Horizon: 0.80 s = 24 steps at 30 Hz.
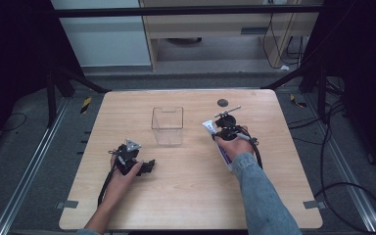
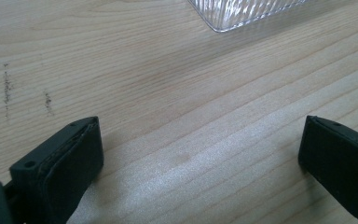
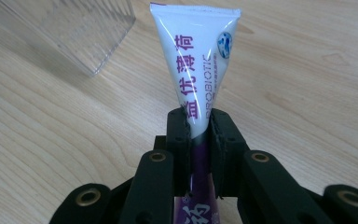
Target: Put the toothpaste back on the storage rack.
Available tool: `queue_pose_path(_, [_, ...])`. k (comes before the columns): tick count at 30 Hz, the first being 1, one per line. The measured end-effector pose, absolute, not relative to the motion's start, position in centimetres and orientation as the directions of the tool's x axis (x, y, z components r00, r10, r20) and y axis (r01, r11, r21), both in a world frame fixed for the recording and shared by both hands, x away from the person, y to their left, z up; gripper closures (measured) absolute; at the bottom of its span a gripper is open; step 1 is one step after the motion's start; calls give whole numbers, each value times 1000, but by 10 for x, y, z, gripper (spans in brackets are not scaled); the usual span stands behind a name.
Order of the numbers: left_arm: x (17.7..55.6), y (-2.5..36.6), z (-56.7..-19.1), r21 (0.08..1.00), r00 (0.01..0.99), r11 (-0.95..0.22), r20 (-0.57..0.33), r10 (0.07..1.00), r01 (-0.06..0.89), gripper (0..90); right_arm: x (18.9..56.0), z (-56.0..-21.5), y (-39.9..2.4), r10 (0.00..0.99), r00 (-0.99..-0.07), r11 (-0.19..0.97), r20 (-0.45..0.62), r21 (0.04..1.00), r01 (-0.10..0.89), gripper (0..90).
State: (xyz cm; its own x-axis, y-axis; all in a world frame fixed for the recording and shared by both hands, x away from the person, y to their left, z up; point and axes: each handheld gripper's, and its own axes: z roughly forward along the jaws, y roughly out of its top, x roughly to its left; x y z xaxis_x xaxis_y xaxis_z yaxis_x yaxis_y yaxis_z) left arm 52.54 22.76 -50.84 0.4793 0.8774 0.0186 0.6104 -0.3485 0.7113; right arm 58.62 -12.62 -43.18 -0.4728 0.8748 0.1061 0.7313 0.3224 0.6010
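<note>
A white and purple toothpaste tube (image 3: 196, 70) is pinched near its middle by my right gripper (image 3: 198, 128), whose jaws are shut on it. From above, the tube (image 1: 209, 128) sticks out toward the far left of that gripper (image 1: 221, 133), slightly off the table, and its purple end (image 1: 226, 159) shows under the hand. A clear plastic box (image 1: 167, 126) stands upright in the middle of the table, to the left of the tube. My left gripper (image 1: 148, 167) rests low over the table at the near left, and its jaws (image 2: 200, 154) stand wide open over bare wood.
The wooden table (image 1: 186, 196) has bare room in front and on both sides. A small dark round mark (image 1: 222, 103) lies near the far edge. A corner of the clear box (image 2: 242, 11) shows ahead of the left gripper. Cables trail off the table's right side.
</note>
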Motion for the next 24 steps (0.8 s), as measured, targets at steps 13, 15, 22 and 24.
queue_pose_path(13, [525,228,-508,711,479,-349,19,877,611,0,581,-403,-128,865,-490,301,108,670,679,795])
queue_pose_path(15, [525,228,-508,711,479,-348,18,877,610,0,579,-397,-125,861,-496,295,111,686,665,795])
queue_pose_path(22, [525,228,-508,711,480,-349,19,877,610,0,577,-380,-117,846,-524,297,103,724,622,795])
queue_pose_path(24, [525,228,-508,712,478,-347,18,878,611,0,577,-375,-115,841,-533,300,97,736,607,795])
